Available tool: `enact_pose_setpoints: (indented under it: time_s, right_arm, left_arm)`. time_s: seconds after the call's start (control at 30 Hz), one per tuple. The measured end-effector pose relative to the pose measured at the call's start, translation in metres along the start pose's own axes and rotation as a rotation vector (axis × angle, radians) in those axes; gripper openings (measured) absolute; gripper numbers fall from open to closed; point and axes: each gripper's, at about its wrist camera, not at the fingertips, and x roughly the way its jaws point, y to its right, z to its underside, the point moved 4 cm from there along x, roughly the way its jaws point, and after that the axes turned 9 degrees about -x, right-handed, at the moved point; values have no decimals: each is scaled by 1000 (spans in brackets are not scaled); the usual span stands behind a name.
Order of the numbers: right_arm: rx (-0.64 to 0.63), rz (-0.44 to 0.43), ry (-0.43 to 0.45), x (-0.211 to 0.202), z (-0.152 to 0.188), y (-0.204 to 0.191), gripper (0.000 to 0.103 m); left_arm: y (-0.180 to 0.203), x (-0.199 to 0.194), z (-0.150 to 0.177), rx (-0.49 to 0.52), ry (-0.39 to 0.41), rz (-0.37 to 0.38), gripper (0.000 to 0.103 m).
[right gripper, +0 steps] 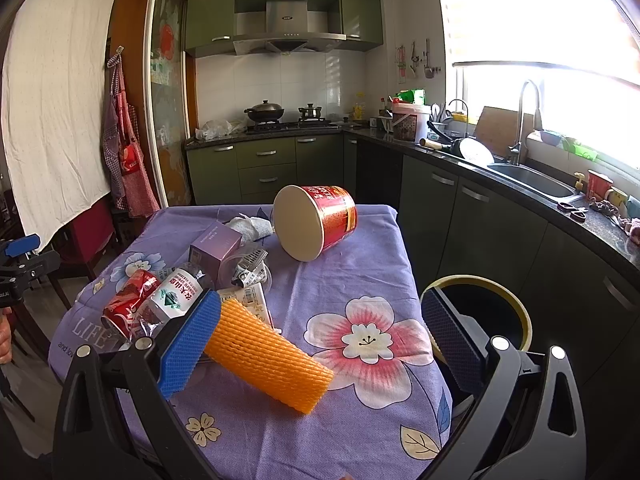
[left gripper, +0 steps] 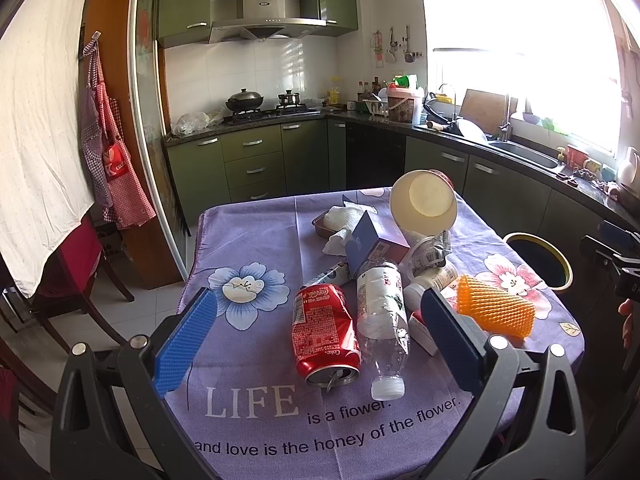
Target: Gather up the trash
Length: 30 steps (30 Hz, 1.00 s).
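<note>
In the left wrist view we see a table (left gripper: 248, 236) under a purple flowered cloth, in a kitchen of green cabinets (left gripper: 256, 160). Our left gripper (left gripper: 320, 332) hangs released, its jaws wide around a crushed red can (left gripper: 324, 332) and a clear bottle (left gripper: 382, 312) lying touching it. A tipped noodle cup (left gripper: 424, 204) rests at 12 o'clock, an orange foam net (left gripper: 496, 308) at 3.

In the right wrist view our right gripper (right gripper: 320, 344) is spread apart over the net (right gripper: 268, 356). The bin (right gripper: 520, 308) stands at 3 o'clock beside the table; its inside is too dark to read.

Tabletop (left gripper: 248, 240) cloth: purple, floral print. Can (left gripper: 326, 334) red. Foam net (left gripper: 496, 312) orange mesh. Tub (right gripper: 316, 220) red, cream base. Cabinets (left gripper: 256, 160) green.
</note>
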Motion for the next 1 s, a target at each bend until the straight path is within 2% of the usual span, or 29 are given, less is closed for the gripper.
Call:
enact_pose_setpoints:
  time_s: [1.0]
  right_arm:
    - [0, -1, -2, 0, 0, -1, 99]
  left_arm:
    - [2, 2, 3, 4, -3, 1, 97]
